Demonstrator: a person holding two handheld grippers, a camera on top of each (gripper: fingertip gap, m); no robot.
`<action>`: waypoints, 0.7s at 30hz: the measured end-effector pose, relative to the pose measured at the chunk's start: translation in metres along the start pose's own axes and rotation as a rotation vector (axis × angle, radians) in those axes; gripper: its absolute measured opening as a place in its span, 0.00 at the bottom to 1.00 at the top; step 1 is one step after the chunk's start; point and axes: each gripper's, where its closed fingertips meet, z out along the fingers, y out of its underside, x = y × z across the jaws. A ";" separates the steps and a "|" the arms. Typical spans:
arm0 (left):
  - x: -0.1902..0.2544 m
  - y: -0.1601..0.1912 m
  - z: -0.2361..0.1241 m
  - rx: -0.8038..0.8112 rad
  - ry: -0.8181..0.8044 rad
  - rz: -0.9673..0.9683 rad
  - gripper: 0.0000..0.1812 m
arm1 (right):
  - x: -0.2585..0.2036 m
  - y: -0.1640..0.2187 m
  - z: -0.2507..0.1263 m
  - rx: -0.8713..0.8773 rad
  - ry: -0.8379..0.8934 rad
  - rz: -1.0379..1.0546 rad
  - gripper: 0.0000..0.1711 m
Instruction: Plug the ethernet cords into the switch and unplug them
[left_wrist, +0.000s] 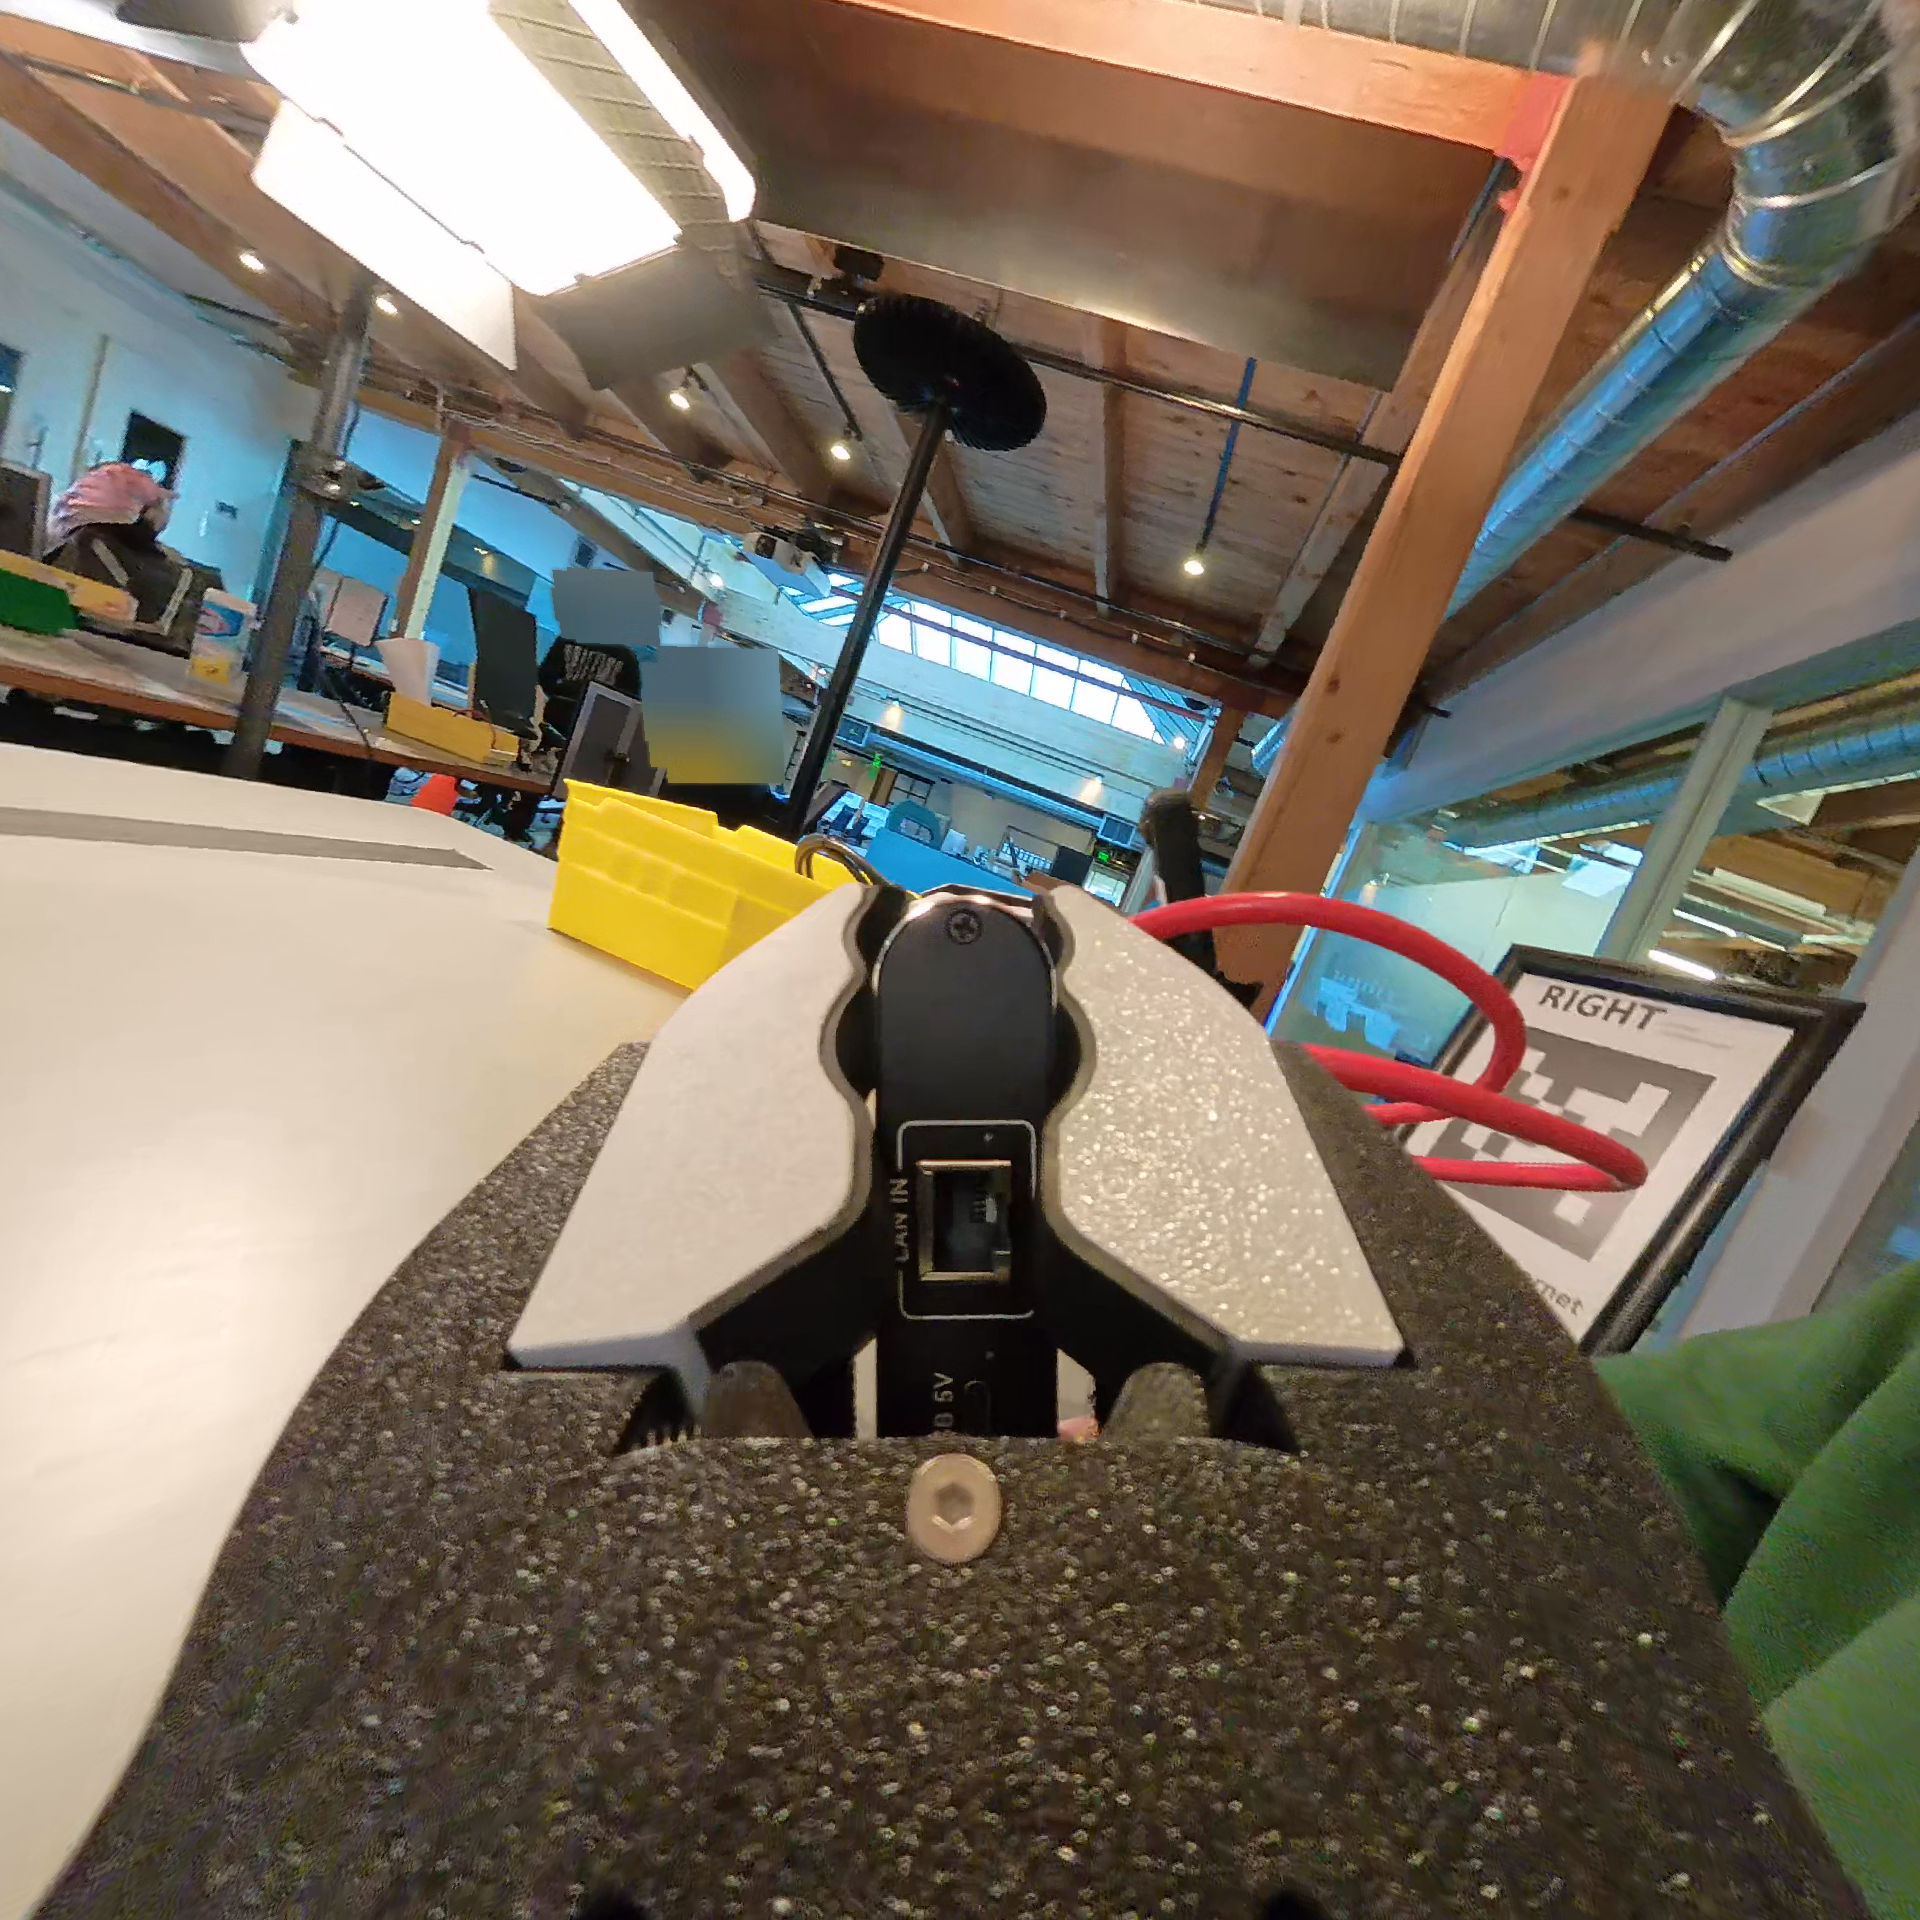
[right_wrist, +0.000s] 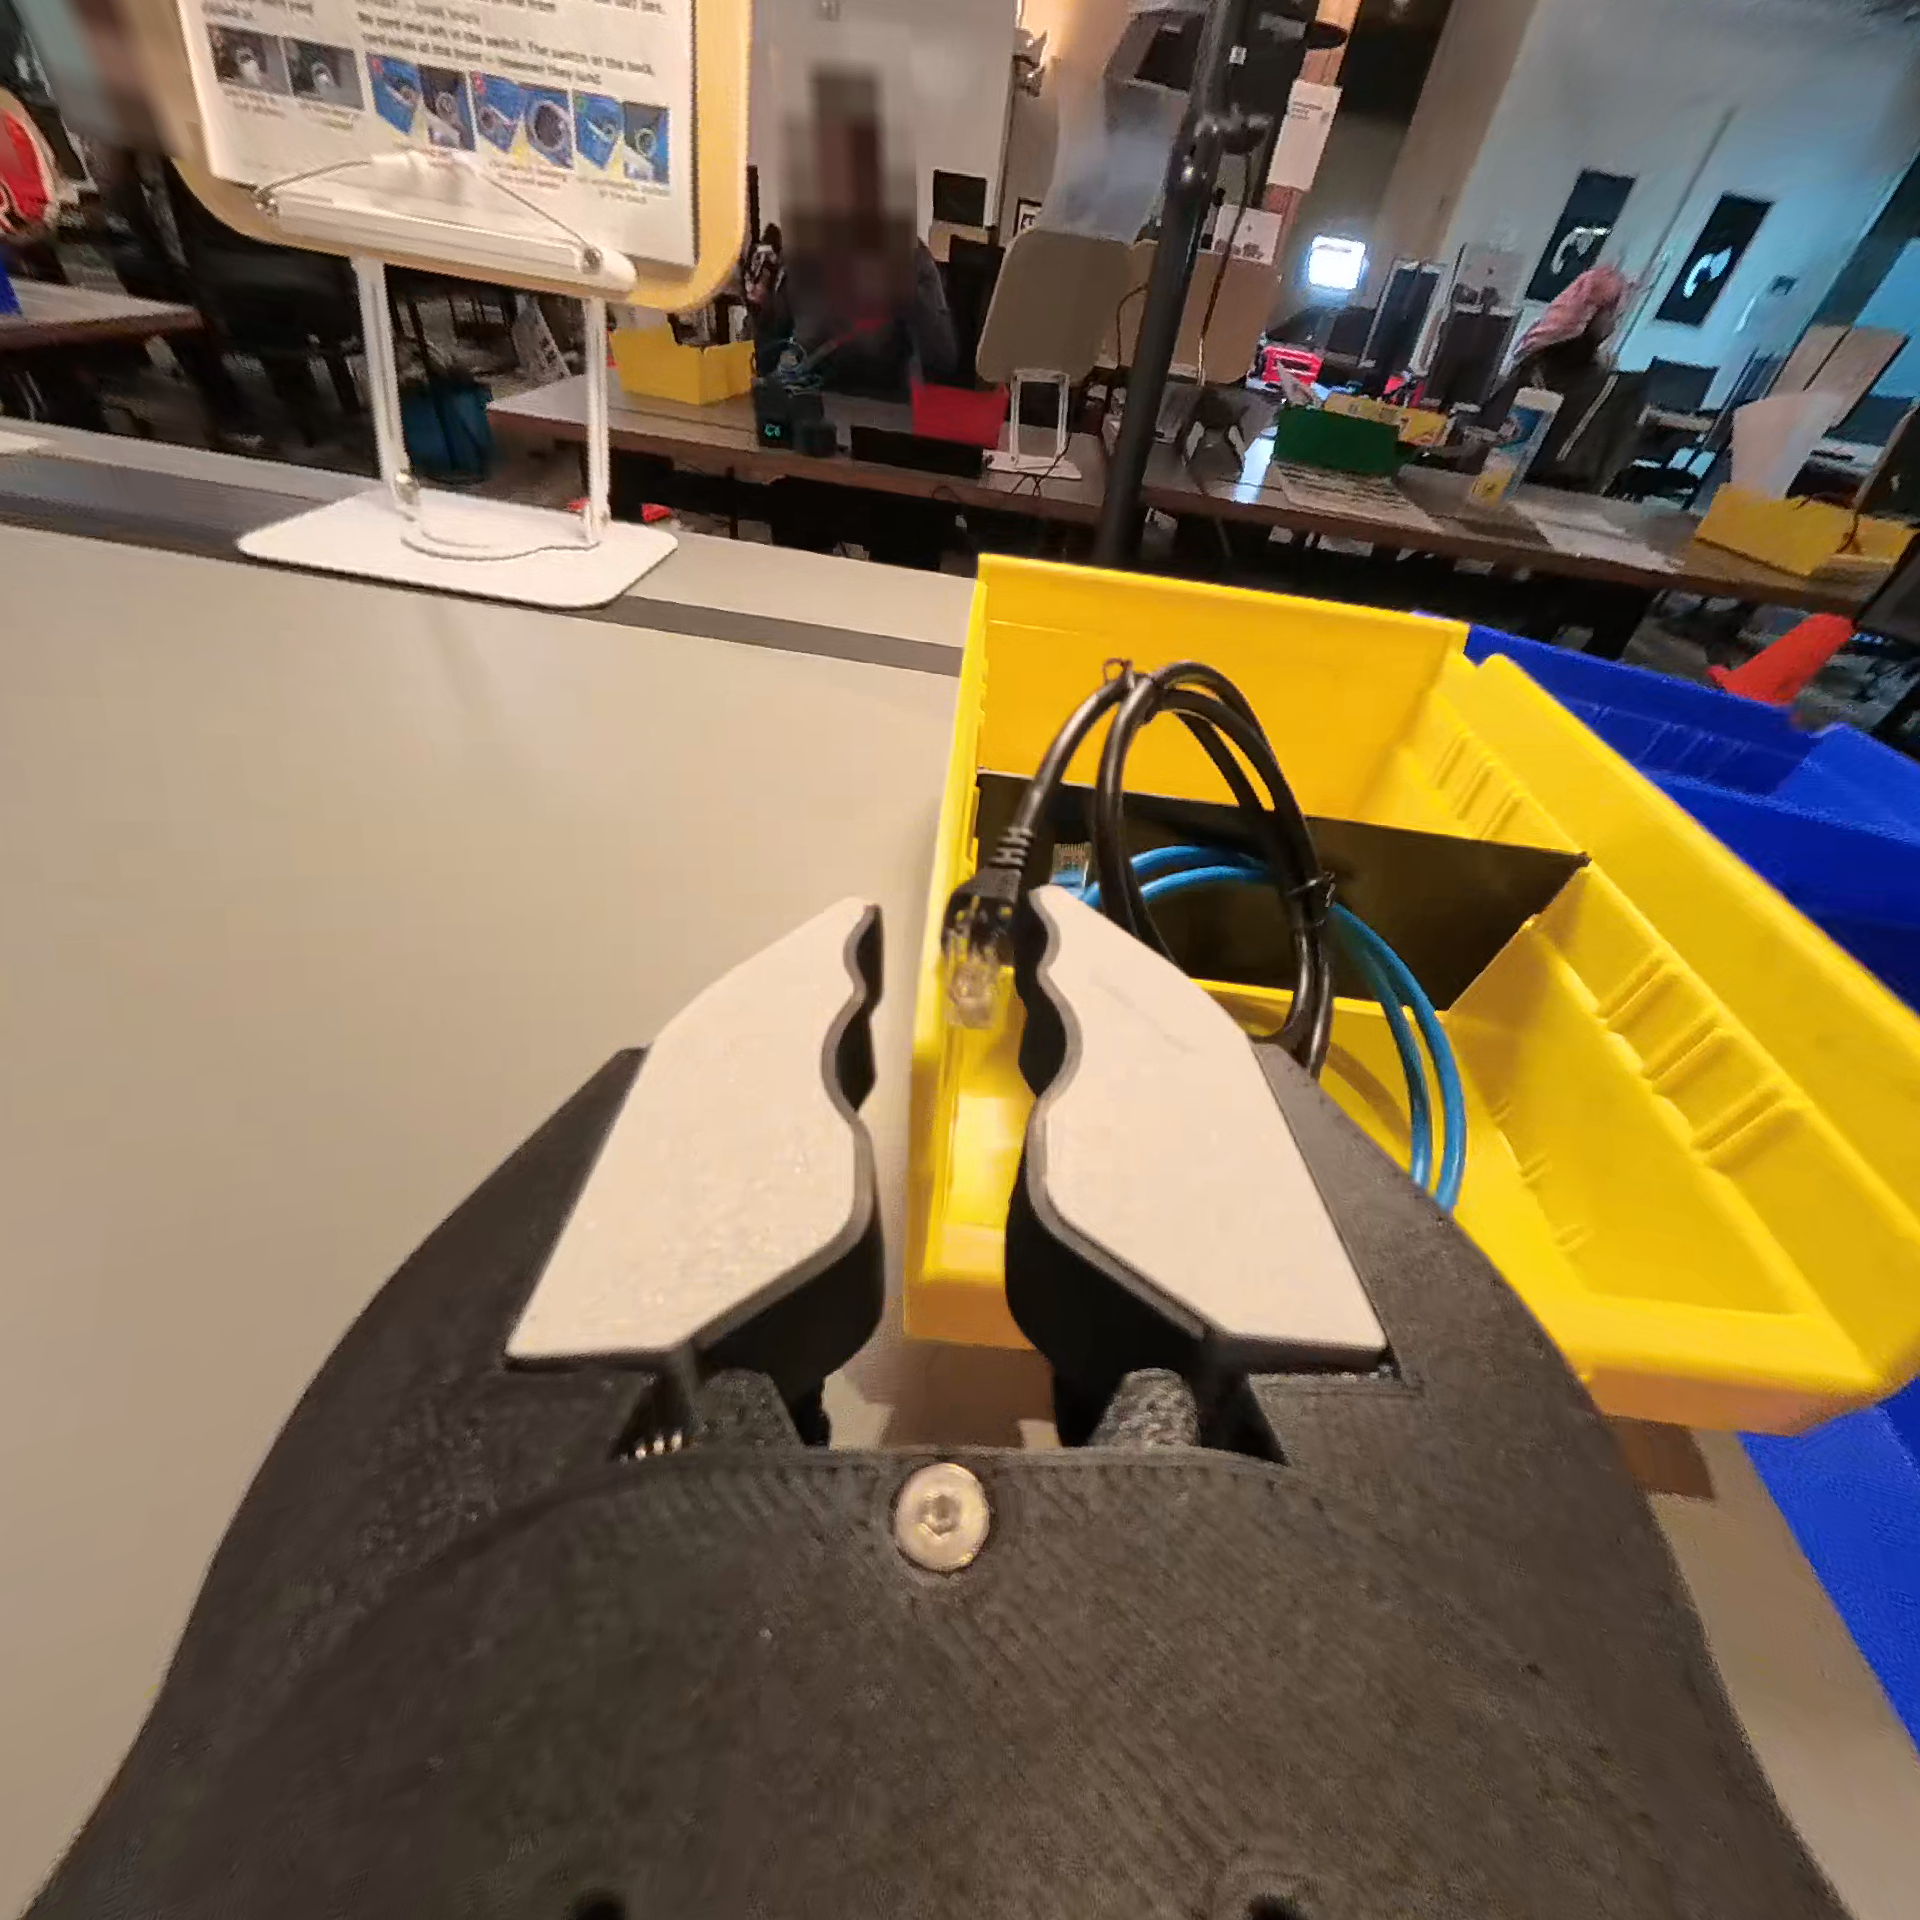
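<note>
My left gripper (left_wrist: 956, 904) is shut on a slim black switch (left_wrist: 961, 1039) and holds it upright above the table, with an empty ethernet port (left_wrist: 966, 1216) facing the camera. A red ethernet cord (left_wrist: 1455, 1112) loops behind it on the right. My right gripper (right_wrist: 956, 914) is open over the near left corner of a yellow bin (right_wrist: 1299, 665). A coiled black ethernet cord (right_wrist: 1132, 727) stands in the bin. Its clear plug (right_wrist: 971, 966) hangs between my fingertips, close to the right finger. A blue ethernet cord (right_wrist: 1423, 1039) lies coiled under it.
A black divider (right_wrist: 1455, 894) crosses the yellow bin. A blue bin (right_wrist: 1766, 769) sits to its right. A white document stand (right_wrist: 457, 540) is at the table's far left. A framed marker sign (left_wrist: 1621, 1143) and a green sleeve (left_wrist: 1787, 1507) are to the switch's right. My right fingertips sit around 35 cm from my left ones.
</note>
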 end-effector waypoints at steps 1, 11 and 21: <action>-0.002 0.000 0.000 0.002 -0.012 -0.009 0.15 | -0.002 -0.005 -0.004 0.005 0.003 -0.027 0.15; -0.035 -0.015 -0.016 0.112 -0.161 -0.186 0.15 | -0.152 -0.027 -0.050 -0.028 -0.530 -0.360 0.08; -0.045 -0.028 -0.030 0.315 -0.076 -0.483 0.15 | -0.323 0.016 -0.054 -0.152 -0.972 -0.261 0.09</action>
